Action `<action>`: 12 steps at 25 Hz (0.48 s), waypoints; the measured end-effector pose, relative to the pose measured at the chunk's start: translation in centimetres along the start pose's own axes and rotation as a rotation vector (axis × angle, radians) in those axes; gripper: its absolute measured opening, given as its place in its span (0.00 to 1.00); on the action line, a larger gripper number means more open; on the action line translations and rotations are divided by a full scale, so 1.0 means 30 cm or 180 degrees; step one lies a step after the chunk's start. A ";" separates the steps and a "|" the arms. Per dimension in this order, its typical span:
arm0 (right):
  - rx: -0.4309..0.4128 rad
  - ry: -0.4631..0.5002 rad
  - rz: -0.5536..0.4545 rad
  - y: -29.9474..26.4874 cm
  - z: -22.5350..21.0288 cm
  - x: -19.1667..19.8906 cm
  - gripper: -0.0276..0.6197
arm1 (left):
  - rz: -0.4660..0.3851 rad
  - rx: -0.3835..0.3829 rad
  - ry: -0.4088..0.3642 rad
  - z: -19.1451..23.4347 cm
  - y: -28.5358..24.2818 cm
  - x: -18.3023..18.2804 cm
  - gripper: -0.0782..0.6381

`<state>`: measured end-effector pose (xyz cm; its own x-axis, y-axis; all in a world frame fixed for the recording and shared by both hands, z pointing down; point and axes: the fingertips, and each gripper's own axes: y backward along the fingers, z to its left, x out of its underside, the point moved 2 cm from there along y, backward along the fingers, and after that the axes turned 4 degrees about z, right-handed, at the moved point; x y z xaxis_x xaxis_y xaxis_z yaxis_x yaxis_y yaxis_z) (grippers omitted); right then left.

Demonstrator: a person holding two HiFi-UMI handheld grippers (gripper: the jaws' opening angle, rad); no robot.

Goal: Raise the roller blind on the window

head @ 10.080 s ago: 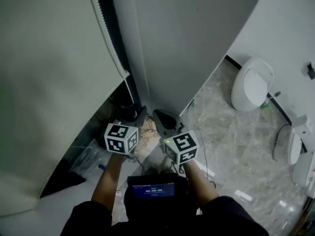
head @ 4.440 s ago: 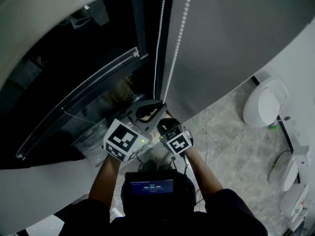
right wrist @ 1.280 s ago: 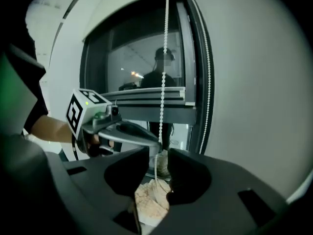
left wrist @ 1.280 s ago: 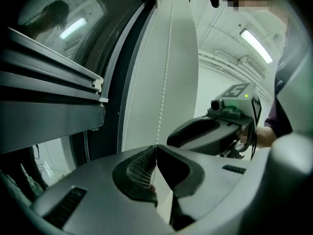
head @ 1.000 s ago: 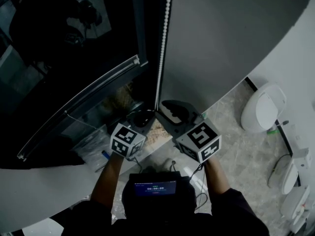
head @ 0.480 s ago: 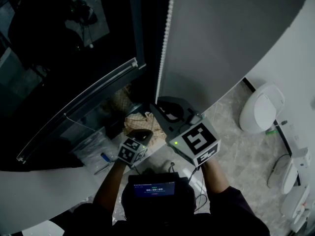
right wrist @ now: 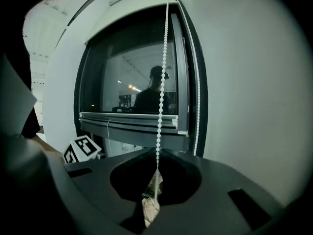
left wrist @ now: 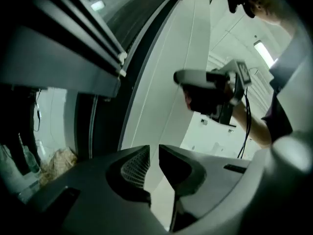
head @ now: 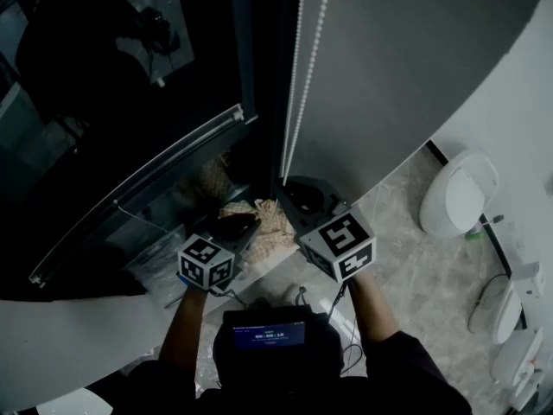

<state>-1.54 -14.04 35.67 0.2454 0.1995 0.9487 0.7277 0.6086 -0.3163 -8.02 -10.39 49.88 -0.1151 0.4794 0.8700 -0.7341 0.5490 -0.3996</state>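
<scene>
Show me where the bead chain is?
Right gripper view, centre: the bead chain hangs before the window frame, pinched by the right gripper, whose jaws just closed.

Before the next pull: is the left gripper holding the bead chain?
No, the left gripper shows only a bare gap between its jaws, with nothing held.

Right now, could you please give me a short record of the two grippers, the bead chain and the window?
right gripper: shut on the bead chain; its jaws have just been closing on it
bead chain: hangs straight down in front of the window into the right jaws
left gripper: jaws slightly apart, nothing between them, off the chain
window: glass uncovered in the part that shows
</scene>
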 end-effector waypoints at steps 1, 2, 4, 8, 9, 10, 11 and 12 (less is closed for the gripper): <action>0.0004 -0.0010 0.0045 -0.011 0.001 0.024 0.07 | -0.0138 0.0021 -0.0059 -0.010 0.018 -0.062 0.14; 0.0002 -0.0021 0.0084 -0.023 0.002 0.046 0.07 | -0.0274 0.0050 -0.0130 -0.024 0.036 -0.125 0.14; -0.0010 -0.0059 0.0139 -0.042 0.006 0.081 0.07 | -0.0520 0.0130 -0.0290 -0.062 0.072 -0.247 0.14; -0.0020 -0.0096 0.0227 -0.068 0.013 0.132 0.07 | -0.0862 0.0263 -0.0598 -0.160 0.135 -0.450 0.18; -0.0028 -0.0103 0.0243 -0.074 0.017 0.141 0.07 | -0.0916 0.0272 -0.0667 -0.181 0.144 -0.490 0.19; -0.0034 -0.0104 0.0258 -0.078 0.021 0.150 0.07 | -0.0962 0.0272 -0.0731 -0.199 0.150 -0.525 0.20; -0.0039 -0.0100 0.0275 -0.082 0.027 0.158 0.07 | -0.0999 0.0266 -0.0789 -0.212 0.153 -0.555 0.21; -0.0047 -0.0097 0.0295 -0.088 0.035 0.167 0.07 | -0.1028 0.0256 -0.0838 -0.221 0.154 -0.579 0.22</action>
<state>-2.89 -13.84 41.26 0.2926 0.2779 0.9150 0.7122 0.5751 -0.4025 -4.97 -11.64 31.00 -0.0298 0.0945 0.9951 -0.8092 0.5822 -0.0795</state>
